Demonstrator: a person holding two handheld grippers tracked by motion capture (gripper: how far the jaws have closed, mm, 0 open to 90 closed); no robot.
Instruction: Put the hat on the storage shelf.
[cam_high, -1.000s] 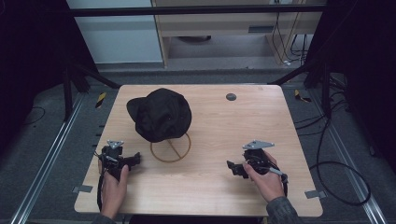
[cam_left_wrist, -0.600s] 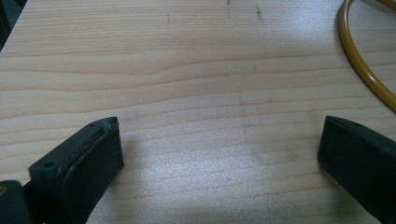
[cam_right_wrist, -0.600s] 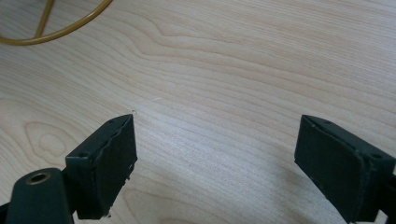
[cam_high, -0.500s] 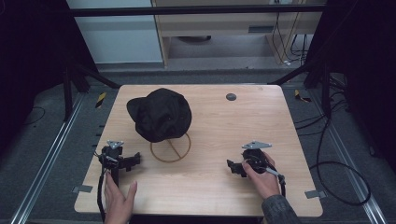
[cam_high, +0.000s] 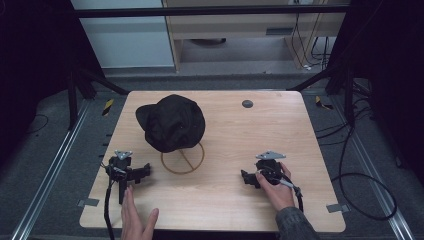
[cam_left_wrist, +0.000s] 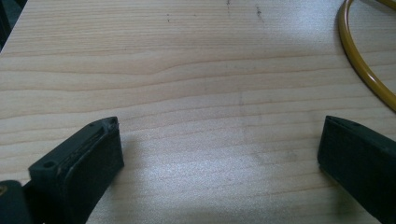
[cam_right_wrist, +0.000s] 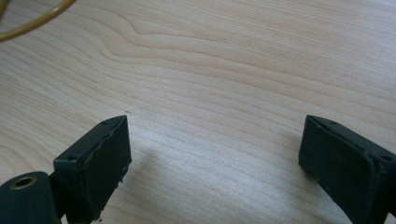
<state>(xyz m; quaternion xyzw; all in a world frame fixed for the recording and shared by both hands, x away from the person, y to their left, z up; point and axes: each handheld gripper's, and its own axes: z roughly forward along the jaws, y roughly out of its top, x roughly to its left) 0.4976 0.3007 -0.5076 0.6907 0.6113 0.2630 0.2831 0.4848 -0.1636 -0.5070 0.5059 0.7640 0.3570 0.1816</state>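
Left hand (cam_high: 136, 220) released hand-held gripper (cam_high: 129, 172), no readable writing

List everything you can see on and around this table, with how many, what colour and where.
hat: one, black, sitting on a stand, left of table centre
ring base: one, yellow, flat on the table under the hat
round disc: one, dark grey, far side of the table, right of centre
table: one, light wood
cable: one, black, on the floor to the right
left gripper: one, black, resting on the table near the left edge, jaws open, hand off it
right gripper: one, black, near right, jaws open
left hand: one, flat at the near edge
right hand: one, on the right gripper
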